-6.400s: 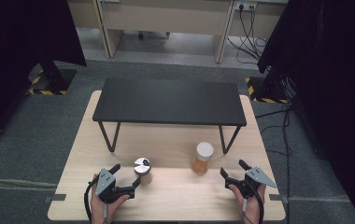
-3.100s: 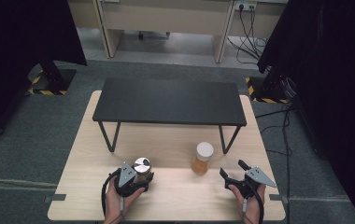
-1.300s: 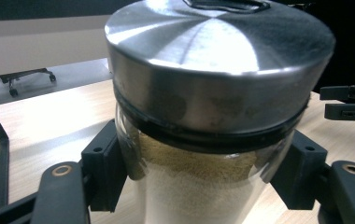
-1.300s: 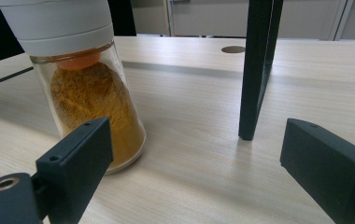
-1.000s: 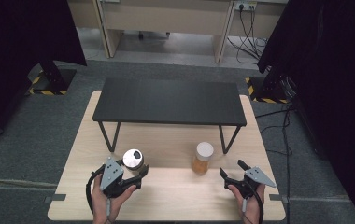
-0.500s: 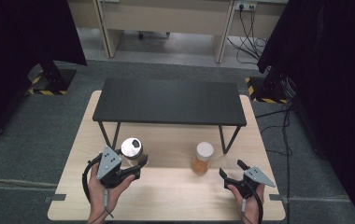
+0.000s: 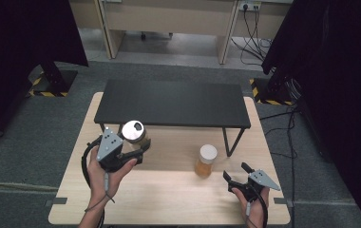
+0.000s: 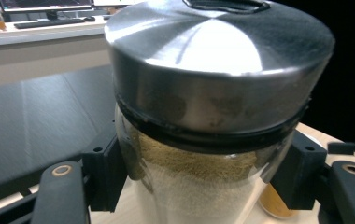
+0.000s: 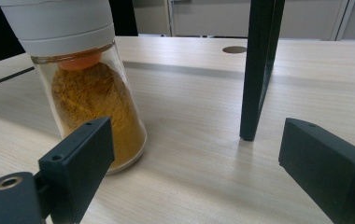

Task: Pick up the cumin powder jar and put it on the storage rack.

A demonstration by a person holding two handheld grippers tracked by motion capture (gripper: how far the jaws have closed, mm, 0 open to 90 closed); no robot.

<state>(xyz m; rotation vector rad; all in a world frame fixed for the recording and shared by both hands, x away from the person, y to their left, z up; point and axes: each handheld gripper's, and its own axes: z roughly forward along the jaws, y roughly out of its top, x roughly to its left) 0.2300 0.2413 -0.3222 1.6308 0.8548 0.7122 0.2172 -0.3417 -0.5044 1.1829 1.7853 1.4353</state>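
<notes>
Two jars matter: the steel-lidded jar (image 7: 134,133), clamped in the left gripper (image 7: 139,149) and raised just before the black shelf (image 7: 171,103), could clip that shelf's front edge or slide in the pads, since the glass looks slick. Right of it, the white-capped jar (image 7: 205,161) stands on the table (image 7: 169,199); the right gripper (image 7: 236,175) gapes empty nearby.

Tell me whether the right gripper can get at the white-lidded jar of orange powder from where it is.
Probably yes: the right gripper is open, with bare table between it and the white-lidded jar.
</notes>
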